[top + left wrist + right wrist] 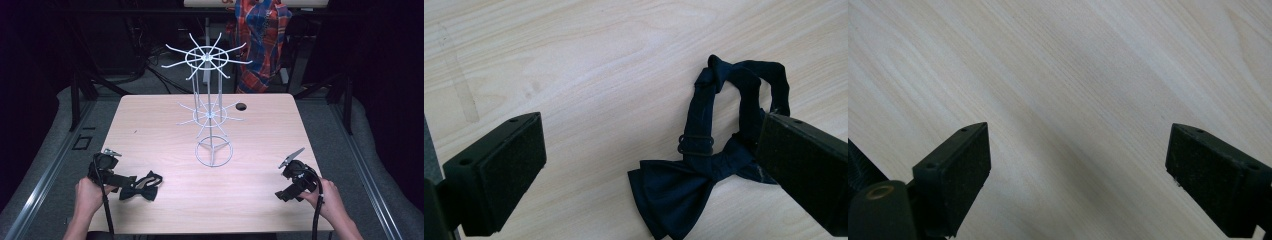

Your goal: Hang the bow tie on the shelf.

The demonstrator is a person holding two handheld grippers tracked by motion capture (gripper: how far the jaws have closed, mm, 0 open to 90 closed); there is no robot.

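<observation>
A dark navy bow tie (142,186) with a looped strap lies flat on the wooden table (150,125) near its front left. My left gripper (131,183) is open right at it; in the left gripper view the bow tie (704,170) lies between the wide-apart jaws, closer to the right one. A white wire rack (209,107) with two tiers of hooked arms stands at the table's middle. My right gripper (286,195) is open over bare wood at the front right, and its jaws (1078,175) hold nothing.
A round hole (241,106) sits in the tabletop behind the rack. A plaid cloth (261,40) hangs beyond the table's far edge. Metal frame legs and cables stand on the grey floor around the table.
</observation>
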